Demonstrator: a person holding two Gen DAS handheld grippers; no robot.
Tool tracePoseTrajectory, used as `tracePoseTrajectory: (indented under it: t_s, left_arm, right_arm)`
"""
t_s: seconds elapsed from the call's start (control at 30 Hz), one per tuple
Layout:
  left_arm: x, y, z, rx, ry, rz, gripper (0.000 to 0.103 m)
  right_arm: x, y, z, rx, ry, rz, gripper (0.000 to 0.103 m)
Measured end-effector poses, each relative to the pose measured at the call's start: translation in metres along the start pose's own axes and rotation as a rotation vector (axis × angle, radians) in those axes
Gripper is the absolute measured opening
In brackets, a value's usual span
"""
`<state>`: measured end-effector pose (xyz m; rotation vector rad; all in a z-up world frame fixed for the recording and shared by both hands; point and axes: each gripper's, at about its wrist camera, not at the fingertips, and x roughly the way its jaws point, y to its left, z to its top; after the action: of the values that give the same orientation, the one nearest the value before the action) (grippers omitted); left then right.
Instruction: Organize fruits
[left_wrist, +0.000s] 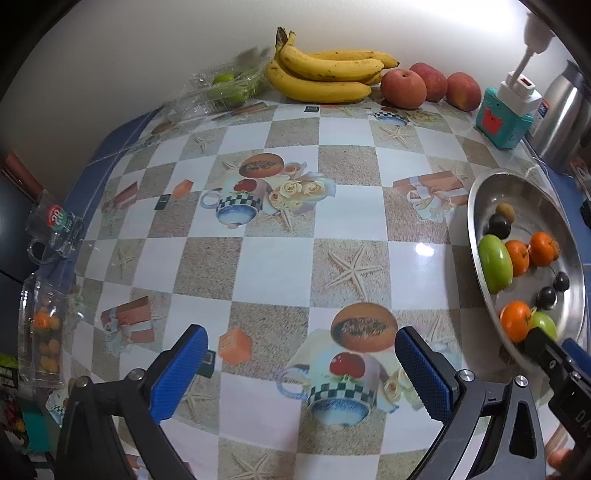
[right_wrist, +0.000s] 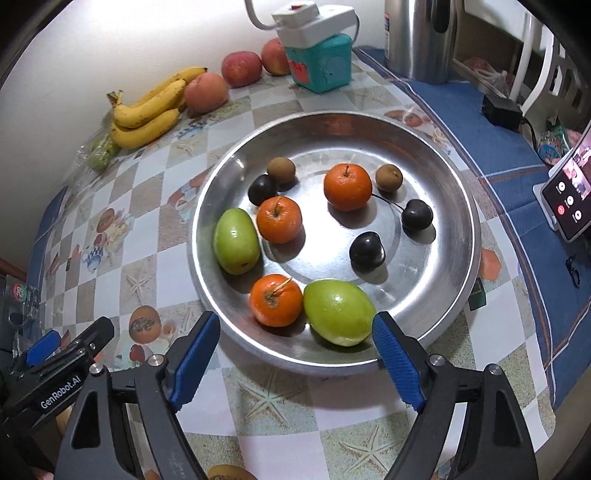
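"GenRobot.AI" on left gripper (right_wrist: 70, 341) (white lettering)

Tablecloth (left_wrist: 258, 258) is a white and sandy-beige checker with starfish and mug prints, blue border. Silver metal bowl (right_wrist: 454, 206) holds bright orange tangerines (right_wrist: 347, 186), green fruits (right_wrist: 236, 240), near-black plums (right_wrist: 365, 251), brownish little ones (right_wrist: 388, 178). Yellow bananas (left_wrist: 325, 74), red apples (left_wrist: 402, 88), teal box (left_wrist: 502, 122), possibly a toy.
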<state>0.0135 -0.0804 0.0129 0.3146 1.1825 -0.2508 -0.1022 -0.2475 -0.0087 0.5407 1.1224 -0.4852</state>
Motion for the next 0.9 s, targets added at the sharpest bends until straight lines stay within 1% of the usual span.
tracePoseTrajectory:
  t_s: [0.1,0.17,0.33,0.43,0.7,0.9]
  left_arm:
    - [-0.007,0.005,-0.006,0.0,-0.023,0.006,0.102]
    - [-0.01,0.01,-0.011,-0.005,-0.027,-0.001,0.102]
    - [-0.013,0.02,-0.022,-0.02,-0.025,0.027,0.102]
    - [-0.014,0.024,-0.026,-0.025,-0.023,0.022,0.102]
    - [-0.019,0.027,-0.03,-0.021,-0.029,0.02,0.102]
    - [-0.019,0.026,-0.03,-0.011,-0.023,0.027,0.102]
  right_arm:
    - [-0.006,0.003,-0.006,-0.015,-0.02,0.003,0.085]
    - [-0.008,0.004,-0.01,-0.025,-0.026,0.005,0.085]
    - [-0.013,0.01,-0.022,-0.058,-0.031,0.004,0.085]
    - [-0.015,0.013,-0.027,-0.069,-0.038,0.002,0.085]
    - [-0.018,0.016,-0.034,-0.093,-0.046,-0.007,0.085]
    - [-0.02,0.017,-0.033,-0.095,-0.053,-0.014,0.085]
